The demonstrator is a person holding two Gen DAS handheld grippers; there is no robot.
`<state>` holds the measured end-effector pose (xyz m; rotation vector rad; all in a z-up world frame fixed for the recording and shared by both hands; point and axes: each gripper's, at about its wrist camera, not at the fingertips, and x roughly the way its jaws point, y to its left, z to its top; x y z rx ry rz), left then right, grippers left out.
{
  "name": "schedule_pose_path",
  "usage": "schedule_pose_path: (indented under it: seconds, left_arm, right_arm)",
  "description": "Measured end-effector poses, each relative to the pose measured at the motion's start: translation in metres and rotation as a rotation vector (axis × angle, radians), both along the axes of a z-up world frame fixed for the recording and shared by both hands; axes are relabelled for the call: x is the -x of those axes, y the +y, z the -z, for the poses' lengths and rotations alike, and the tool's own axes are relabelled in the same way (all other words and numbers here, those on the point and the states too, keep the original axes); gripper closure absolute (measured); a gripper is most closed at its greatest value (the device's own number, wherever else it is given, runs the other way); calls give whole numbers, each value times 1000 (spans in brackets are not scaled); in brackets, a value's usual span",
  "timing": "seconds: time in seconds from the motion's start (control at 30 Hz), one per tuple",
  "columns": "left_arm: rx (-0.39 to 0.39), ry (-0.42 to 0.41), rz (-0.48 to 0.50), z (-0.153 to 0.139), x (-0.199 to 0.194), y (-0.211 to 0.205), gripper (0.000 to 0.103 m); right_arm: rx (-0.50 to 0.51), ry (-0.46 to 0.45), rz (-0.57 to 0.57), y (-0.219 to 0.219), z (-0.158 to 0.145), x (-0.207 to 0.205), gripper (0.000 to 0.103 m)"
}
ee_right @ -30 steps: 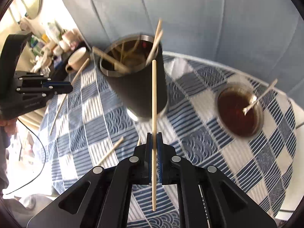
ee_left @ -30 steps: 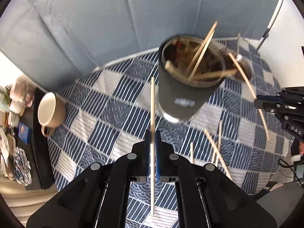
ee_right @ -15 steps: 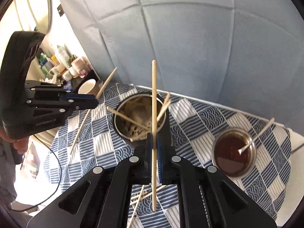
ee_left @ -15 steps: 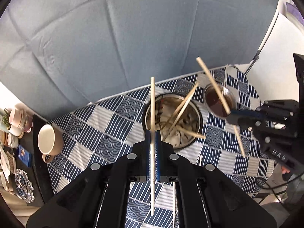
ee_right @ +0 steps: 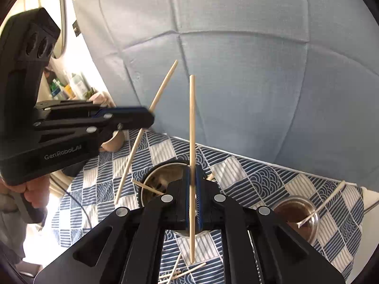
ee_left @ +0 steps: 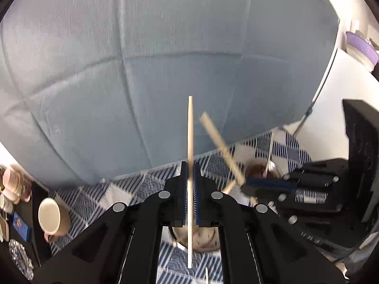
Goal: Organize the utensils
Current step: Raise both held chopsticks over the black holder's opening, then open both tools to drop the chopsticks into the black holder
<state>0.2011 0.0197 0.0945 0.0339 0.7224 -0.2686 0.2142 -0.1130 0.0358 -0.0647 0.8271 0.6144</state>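
My left gripper (ee_left: 189,172) is shut on a wooden chopstick (ee_left: 190,142) held upright above the table. It also shows in the right wrist view (ee_right: 146,118), gripping its chopstick (ee_right: 151,108) at a slant. My right gripper (ee_right: 192,177) is shut on another chopstick (ee_right: 192,130), upright over the dark metal holder cup (ee_right: 154,179), which holds several chopsticks. In the left wrist view the right gripper (ee_left: 246,183) holds its chopstick (ee_left: 220,142) aslant, and the cup (ee_left: 206,239) is mostly hidden behind my fingers.
A glass bowl of brown liquid with a spoon (ee_right: 298,215) stands at the right on the blue-and-white checked cloth (ee_right: 260,179). Loose chopsticks (ee_right: 182,269) lie on the cloth below the cup. A beige mug (ee_left: 51,217) lies at the left. A blue padded backdrop (ee_right: 236,71) rises behind.
Both grippers have risen and tilted up with their chopsticks. The cup has dropped low in both views and the two grippers have come closer together.
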Motion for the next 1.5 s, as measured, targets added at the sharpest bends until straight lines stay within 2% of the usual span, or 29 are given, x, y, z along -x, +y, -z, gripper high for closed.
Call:
schedule_pose_path:
  seconds: [0.13,0.3,0.47,0.57,0.8,0.87,0.93,1.0,1.23,1.4,1.5]
  left_arm:
    - [36,-55,14,-4,-4,-2,98]
    - [97,-68,4,4,-10,3,98]
    - [109,-77,-16,12,-8,7,98]
    - [171,-85,-24,22,-3,13,98]
    - [165,-63,-27,45,6,13,97]
    - [160,-51,-36,49,7,16,92]
    - [148,-57,-48,50,7,16,70]
    - [142,-69,-58,49,10,18,59]
    - [127,-83,-85,43,21,28,42]
    - [91,-84,-97,41,29,28,35]
    - [60,-72,-114,42,36,28,22]
  right_arm:
    - [-8,-19,8,5,0,-11,98]
    - [-62,6,1,10,4,-23,98]
    - [-60,37,-8,13,18,-25,98]
    - [-71,60,-1,8,25,-25,96]
    - [-67,79,5,1,33,-21,95]
    - [-65,82,7,0,34,-20,95]
    - [-61,82,5,0,34,-19,95]
    - [-59,80,5,1,35,-18,95]
    - [-50,84,10,-1,33,-14,95]
    - [-43,83,10,-4,28,-9,94]
    - [-36,66,14,-7,25,-2,94]
